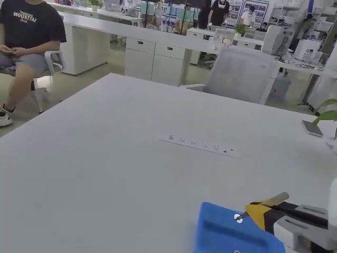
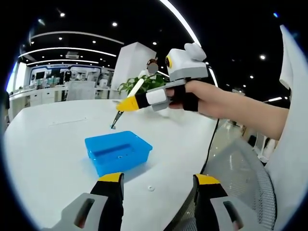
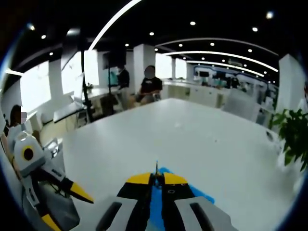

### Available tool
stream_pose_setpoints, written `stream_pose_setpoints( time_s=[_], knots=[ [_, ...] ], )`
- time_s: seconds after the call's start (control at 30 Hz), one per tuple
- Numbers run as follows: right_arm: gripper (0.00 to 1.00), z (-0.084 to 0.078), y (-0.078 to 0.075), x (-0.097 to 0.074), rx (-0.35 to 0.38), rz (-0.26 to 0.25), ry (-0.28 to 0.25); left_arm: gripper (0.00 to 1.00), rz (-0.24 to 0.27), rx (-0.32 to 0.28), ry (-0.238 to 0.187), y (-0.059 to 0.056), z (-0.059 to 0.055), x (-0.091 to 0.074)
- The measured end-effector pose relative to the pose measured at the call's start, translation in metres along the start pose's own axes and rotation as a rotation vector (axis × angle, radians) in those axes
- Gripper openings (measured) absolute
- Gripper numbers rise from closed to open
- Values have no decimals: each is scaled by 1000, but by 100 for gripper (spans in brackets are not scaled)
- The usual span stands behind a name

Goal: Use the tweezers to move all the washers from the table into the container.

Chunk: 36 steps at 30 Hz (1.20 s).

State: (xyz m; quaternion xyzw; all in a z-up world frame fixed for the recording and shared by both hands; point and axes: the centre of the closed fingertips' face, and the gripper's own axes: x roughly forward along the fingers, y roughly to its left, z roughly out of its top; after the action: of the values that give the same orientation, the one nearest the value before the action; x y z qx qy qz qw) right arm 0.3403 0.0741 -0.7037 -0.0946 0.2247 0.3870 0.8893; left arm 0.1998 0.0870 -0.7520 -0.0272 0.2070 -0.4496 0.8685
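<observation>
- Head view: the right gripper (image 1: pixel 253 214) reaches in from the lower right, its tongs pressed together on the tweezers (image 1: pixel 275 200). The tweezers' tip sits over the blue container (image 1: pixel 218 232), and a small pale ring at that tip looks like a washer (image 1: pixel 238 219). I judge one transfer to be at the drop-off stage. The desk (image 1: pixel 131 158) carries no other washers that I can make out here.
- Writing in the head view: a seated person's black T-shirt (image 1: pixel 31 23) bears pale lettering that seems to read "MOUNTAIN". The smaller line above it is illegible, and a row of marks (image 1: pixel 200 145) on the desk is too small to read.
- Left gripper view: the left gripper (image 2: pixel 158 180) has its tongs spread and empty, near the desk edge. A loose washer (image 2: pixel 151 187) lies on the desk just beside the container's near wall, so work remains. A tiny speck (image 2: pixel 119 156) on the container floor may be a washer already delivered.
- Right gripper view: the tongs are shut on the tweezers above the blue container; no label is readable.
</observation>
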Motion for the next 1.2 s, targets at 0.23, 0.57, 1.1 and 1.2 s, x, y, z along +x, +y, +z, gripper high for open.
stream_pose_setpoints(
  time_s=[0.23, 0.57, 1.1, 1.2],
  knots=[
    [4, 2, -7, 3, -11, -5, 4, 57, -6, 7, 7, -1, -1, 1],
    [4, -10, -13, 14, -17, 3, 47, 57, 1, -1, 3, 0, -1, 0],
    [4, -48, -18, 27, 10, 20, 122, 56, -2, 4, 16, -1, -3, 1],
    [4, -55, -20, 31, 24, 25, 134, 56, -5, 11, 20, -1, -3, 1]
  ],
)
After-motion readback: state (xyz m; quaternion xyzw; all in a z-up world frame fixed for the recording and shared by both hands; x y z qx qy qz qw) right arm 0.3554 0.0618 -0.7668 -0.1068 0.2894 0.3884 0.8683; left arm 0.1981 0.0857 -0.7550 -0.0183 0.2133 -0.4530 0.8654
